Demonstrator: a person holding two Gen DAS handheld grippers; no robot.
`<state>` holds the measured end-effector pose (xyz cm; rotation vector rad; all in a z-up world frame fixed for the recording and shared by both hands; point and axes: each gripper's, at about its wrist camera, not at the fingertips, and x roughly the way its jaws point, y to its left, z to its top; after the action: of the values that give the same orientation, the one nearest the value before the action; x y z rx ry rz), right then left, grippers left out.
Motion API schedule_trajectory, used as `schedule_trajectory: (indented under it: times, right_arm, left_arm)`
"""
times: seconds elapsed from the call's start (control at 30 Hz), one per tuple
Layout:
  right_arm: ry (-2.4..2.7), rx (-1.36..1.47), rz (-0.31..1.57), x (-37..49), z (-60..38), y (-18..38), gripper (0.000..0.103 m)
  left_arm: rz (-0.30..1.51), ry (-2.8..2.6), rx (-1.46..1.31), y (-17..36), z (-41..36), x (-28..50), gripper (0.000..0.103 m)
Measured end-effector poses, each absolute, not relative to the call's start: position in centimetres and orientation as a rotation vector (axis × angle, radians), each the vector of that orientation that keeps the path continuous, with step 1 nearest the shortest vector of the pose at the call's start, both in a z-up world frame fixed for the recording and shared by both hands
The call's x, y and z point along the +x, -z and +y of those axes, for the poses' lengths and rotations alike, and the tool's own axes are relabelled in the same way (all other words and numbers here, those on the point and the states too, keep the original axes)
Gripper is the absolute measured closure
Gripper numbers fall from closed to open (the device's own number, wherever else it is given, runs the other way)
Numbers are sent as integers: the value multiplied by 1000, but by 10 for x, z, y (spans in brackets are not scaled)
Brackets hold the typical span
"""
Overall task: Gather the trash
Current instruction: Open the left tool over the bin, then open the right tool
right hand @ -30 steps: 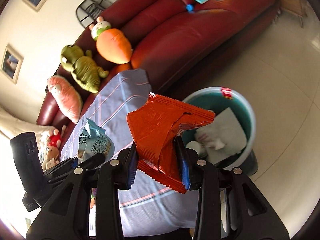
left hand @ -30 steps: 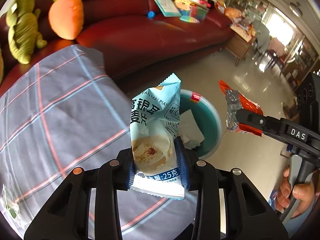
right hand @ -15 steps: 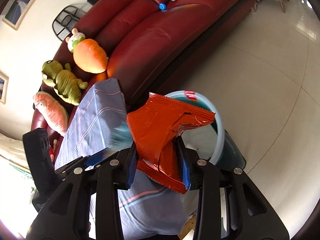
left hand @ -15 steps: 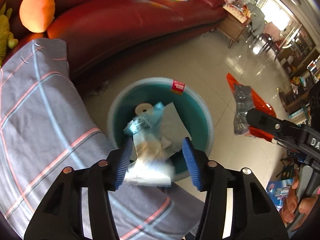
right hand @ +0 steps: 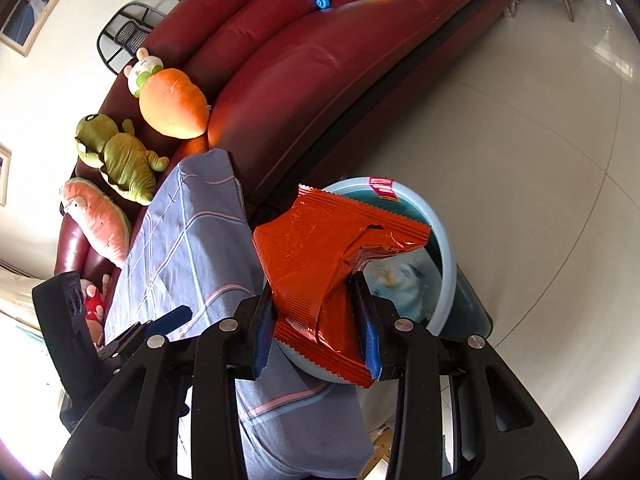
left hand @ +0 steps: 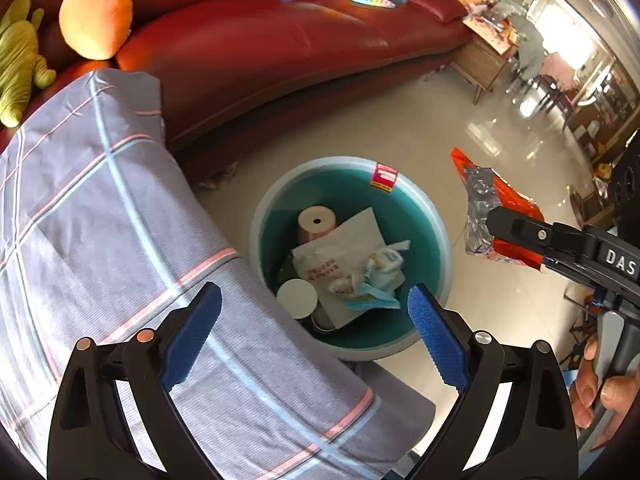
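Left gripper [left hand: 314,312]: fingers spread wide and empty, poised above the near rim of the bin.
Right gripper [right hand: 316,316]: clamped on the orange wrapper [right hand: 332,264], which it holds up over the bin's near edge; from the left wrist view the same wrapper [left hand: 496,216] hangs off to the side of the bin, above bare floor.
Teal bin [left hand: 434,220]: sits on the tiled floor [left hand: 420,128], tight against the draped seat; a red sticker [left hand: 383,177] is on its far rim.
Inside the bin: a crumpled pale-blue snack bag [left hand: 378,280], a sheet of white paper [left hand: 340,248], a pinkish roll [left hand: 316,222] and a white round lid [left hand: 297,298].
Plaid cloth [left hand: 104,216]: grey with pink and blue lines, covering the seat beside the bin and overlapping its near-left edge.
Red sofa [left hand: 260,40]: behind the bin, carrying a carrot plush [right hand: 172,106], a green plush [right hand: 116,156], a pink plush [right hand: 96,220] and books and toys at the far end.
Person's hand [left hand: 600,384]: wrapped on the right gripper's handle.
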<state>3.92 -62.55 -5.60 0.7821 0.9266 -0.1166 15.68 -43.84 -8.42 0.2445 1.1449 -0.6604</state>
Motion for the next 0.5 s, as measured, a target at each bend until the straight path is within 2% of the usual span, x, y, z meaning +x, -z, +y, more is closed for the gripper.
schedule_trajectory:
  times: [0.07, 0.13, 0.2, 0.5]
  right_arm:
    - [111, 768, 936, 45, -622, 57, 68]
    - [107, 748, 951, 51, -617, 57, 61]
    - [106, 738, 962, 56, -612, 59, 34]
    - [144, 736, 995, 56, -604, 64, 28]
  left_arm:
    - [1150, 654, 230, 84, -432, 158, 8]
    - [1162, 651, 218, 86, -426, 160, 8]
    - [1167, 643, 212, 88, -421, 160, 8]
    - [1174, 636, 189, 88, -399, 162, 8]
